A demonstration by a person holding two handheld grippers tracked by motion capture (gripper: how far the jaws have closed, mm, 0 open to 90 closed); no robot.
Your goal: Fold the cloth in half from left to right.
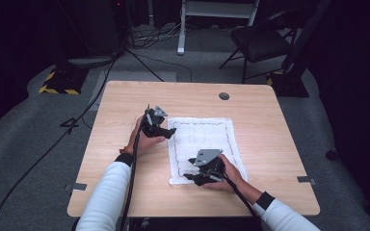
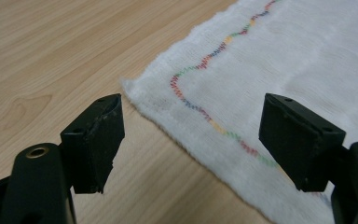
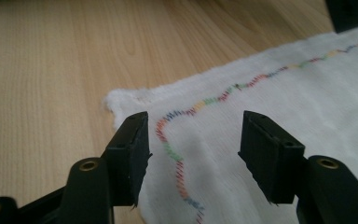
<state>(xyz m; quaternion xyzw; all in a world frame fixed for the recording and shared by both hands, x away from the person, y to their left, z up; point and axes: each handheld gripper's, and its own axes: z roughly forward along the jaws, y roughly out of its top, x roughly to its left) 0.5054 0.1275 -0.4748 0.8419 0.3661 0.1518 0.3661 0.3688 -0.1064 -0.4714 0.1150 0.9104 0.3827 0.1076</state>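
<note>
High view: a white cloth point(image 1: 204, 147) w/ a multicolour stitched border is laid flat on the wooden table point(image 1: 125, 168), approx. at its centre. The left gripper point(image 1: 169, 133) is held at the cloth's far-left corner, the right gripper point(image 1: 189, 176) at its near-left corner. In the left gripper view, jaws are spread wide, one over bare wood beside the cloth edge, the other over the cloth point(image 2: 284, 60); nothing is gripped. In the right gripper view, jaws are also parted above the cloth point(image 3: 270, 107) corner, w/ the stitching point(image 3: 177, 163) seen between them.
</note>
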